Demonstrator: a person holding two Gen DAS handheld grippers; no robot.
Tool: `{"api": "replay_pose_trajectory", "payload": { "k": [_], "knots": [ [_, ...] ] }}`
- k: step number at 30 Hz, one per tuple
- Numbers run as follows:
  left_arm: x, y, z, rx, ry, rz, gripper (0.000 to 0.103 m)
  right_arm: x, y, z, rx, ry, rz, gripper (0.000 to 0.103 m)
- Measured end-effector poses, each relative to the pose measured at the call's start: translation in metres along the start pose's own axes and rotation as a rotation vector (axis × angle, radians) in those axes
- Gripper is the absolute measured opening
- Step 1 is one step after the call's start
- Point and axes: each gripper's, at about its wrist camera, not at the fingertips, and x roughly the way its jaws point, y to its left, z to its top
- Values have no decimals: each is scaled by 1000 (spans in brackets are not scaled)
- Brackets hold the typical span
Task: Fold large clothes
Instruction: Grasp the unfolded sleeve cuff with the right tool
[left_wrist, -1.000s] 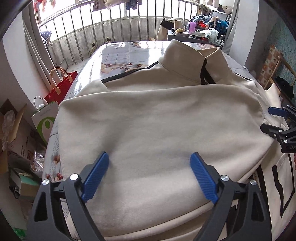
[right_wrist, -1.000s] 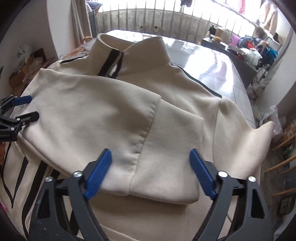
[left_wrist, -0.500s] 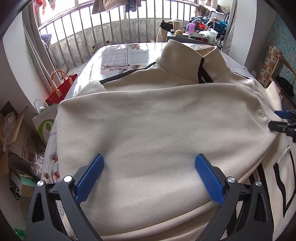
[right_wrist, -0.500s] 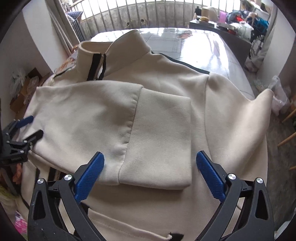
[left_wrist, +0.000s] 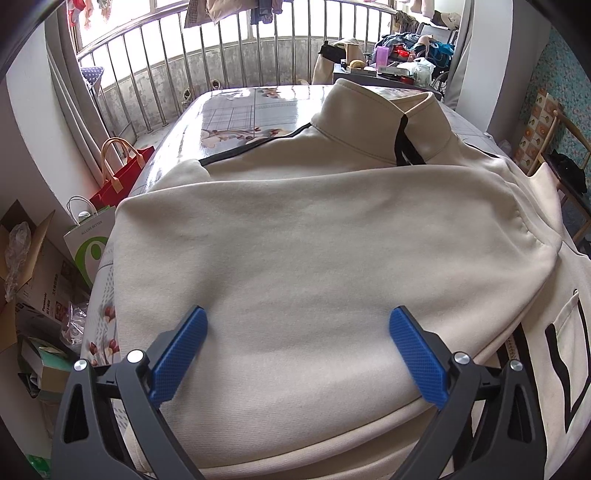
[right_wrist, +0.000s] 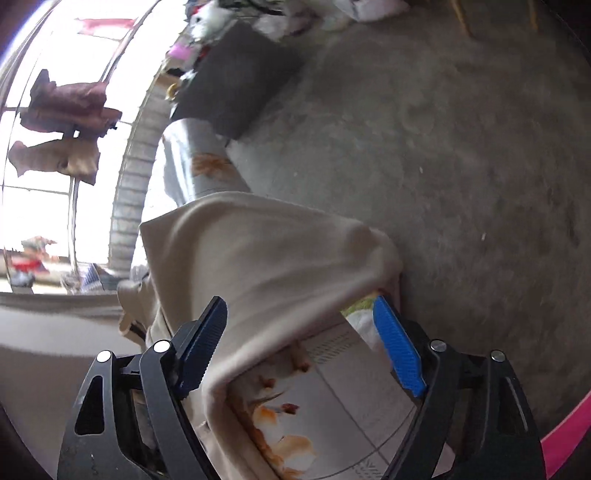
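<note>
The left tongs (left_wrist: 295, 354) are hovering with jaws spread wide, gripping nothing, over the cream jacket (left_wrist: 314, 251), which is lying spread on the flowered tabletop (left_wrist: 236, 114) ahead of them. The right tongs (right_wrist: 299, 347) are tilted at the tabletop's edge, also spread apart, with a hanging fold of the jacket lying between their fingers, above the grey floor (right_wrist: 461, 147).
</note>
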Motion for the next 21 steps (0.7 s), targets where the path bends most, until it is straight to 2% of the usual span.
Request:
{"api": "replay_pose_trajectory", "payload": {
  "k": [3,5,10,12,14,16,19,21],
  "knots": [
    [0,0,0,0,0,0,97,31,-41,5,226,127,109,76],
    [0,0,0,0,0,0,97,49,-58,2,331,170,164,76],
    [0,0,0,0,0,1,97,84,-51,9,393,216,256,75],
    [0,0,0,0,0,0,97,88,-48,14,403,185,270,60],
    [0,0,0,0,0,0,97,84,-44,19,402,148,241,23],
    [0,0,0,0,-1,0,97,77,-44,24,408,98,231,6],
    [0,0,0,0,-1,0,97,53,-38,32,364,-19,211,3],
    [0,0,0,0,0,0,97,32,-20,37,289,-110,201,2]
  ]
}}
